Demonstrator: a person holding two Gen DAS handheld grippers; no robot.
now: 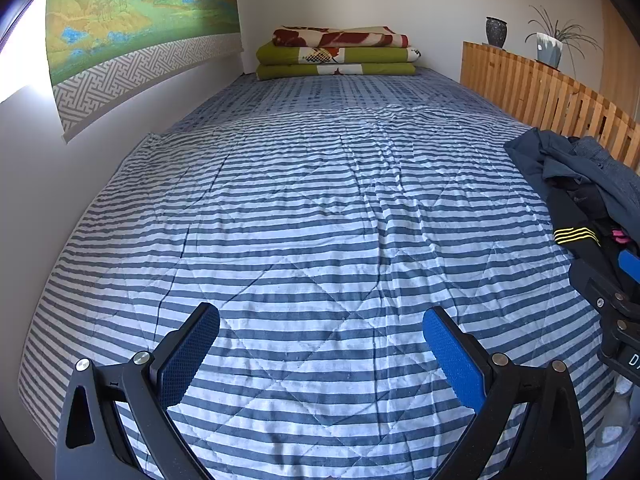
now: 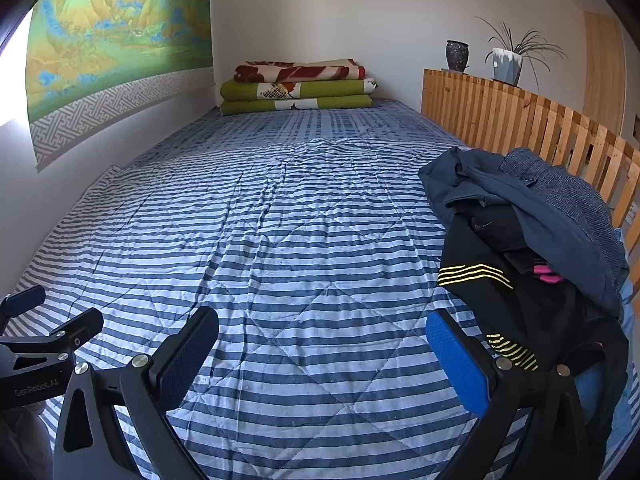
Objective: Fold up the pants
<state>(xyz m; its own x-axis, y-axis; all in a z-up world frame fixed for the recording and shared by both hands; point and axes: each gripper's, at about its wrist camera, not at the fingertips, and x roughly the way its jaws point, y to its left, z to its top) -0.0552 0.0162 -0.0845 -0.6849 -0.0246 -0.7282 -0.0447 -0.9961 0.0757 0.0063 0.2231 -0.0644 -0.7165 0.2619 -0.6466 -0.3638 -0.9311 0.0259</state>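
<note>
A heap of dark clothes lies at the right side of the bed, against the wooden rail. Black pants with yellow stripes lie at the front of the heap; the same stripes show at the right edge of the left wrist view. My right gripper stands open over the striped quilt, its right finger just beside the pants, holding nothing. My left gripper is open above bare quilt, well left of the heap. Each gripper shows at the edge of the other's view.
A blue-and-white striped quilt covers the bed. Folded blankets are stacked at the far end. A wooden slatted rail runs along the right, with a vase and a potted plant on top. A wall with a hanging painting bounds the left.
</note>
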